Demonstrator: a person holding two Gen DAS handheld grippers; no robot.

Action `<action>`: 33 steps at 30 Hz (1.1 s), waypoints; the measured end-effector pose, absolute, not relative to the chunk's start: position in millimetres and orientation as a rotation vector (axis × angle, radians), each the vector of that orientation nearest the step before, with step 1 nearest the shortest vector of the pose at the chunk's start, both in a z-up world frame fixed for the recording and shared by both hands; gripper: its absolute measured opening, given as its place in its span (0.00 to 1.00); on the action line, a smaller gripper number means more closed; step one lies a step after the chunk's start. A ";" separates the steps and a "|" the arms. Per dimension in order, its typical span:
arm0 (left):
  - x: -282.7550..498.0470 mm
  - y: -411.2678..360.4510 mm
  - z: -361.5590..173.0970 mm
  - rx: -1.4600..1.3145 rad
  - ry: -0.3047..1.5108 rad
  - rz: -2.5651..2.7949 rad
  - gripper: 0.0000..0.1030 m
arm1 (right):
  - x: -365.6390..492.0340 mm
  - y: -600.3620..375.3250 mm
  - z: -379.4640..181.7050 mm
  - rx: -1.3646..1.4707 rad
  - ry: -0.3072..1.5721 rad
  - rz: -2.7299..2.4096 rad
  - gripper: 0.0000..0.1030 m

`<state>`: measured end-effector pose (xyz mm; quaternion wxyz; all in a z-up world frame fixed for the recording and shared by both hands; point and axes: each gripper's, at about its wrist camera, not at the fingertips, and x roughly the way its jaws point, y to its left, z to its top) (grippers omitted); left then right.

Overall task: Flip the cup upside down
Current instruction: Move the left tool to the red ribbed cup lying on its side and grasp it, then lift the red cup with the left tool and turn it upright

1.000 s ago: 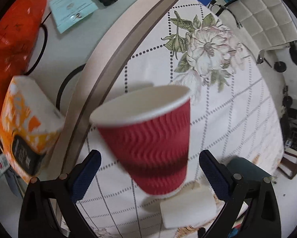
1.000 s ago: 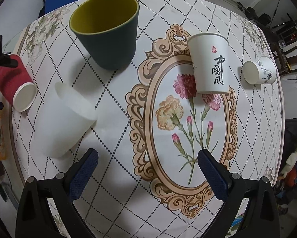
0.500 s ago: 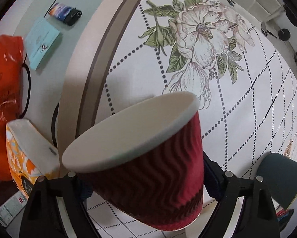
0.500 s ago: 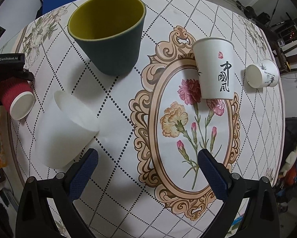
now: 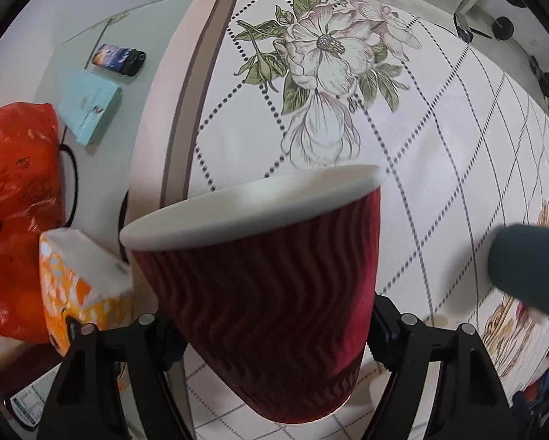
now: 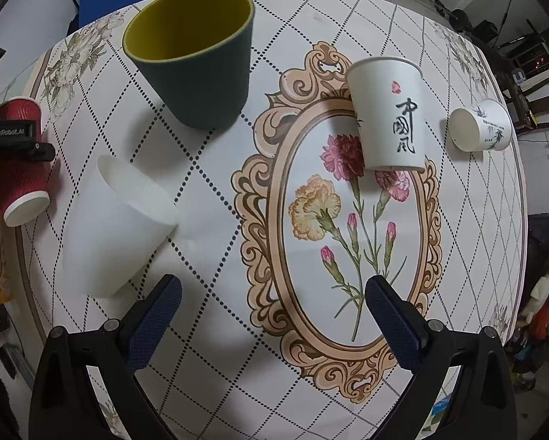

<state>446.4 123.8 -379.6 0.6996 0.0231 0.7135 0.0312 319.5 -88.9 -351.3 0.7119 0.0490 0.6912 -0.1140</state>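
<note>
Left wrist view: the left gripper was clamped on the red cup, 1 finger on each side of its ribbed wall. The cup filled the lower centre of the frame, tilted, with its white rim toward the upper part of the frame and its base toward the camera. Behind it lay the tablecloth with a flower print. At the left edge of the frame were an orange bag, an orange box, a blue booklet and a dark phone. Part of the green cup showed at the right edge.

Right wrist view: the right gripper stood with its jaws wide apart and nothing between them, above the tablecloth. The red cup appeared at the left edge, held in the left gripper, with its rim pointing toward the lower left. The green cup stood upright at upper centre. A white plastic cup lay on its side at left centre. 2 paper cups were at the upper right: a tall cup with black characters and a small cup on its side.
</note>
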 end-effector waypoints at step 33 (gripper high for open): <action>230.0 -116.9 -401.7 0.202 1.613 -0.161 0.74 | 163.2 -307.7 -373.2 0.135 1.610 -0.357 0.99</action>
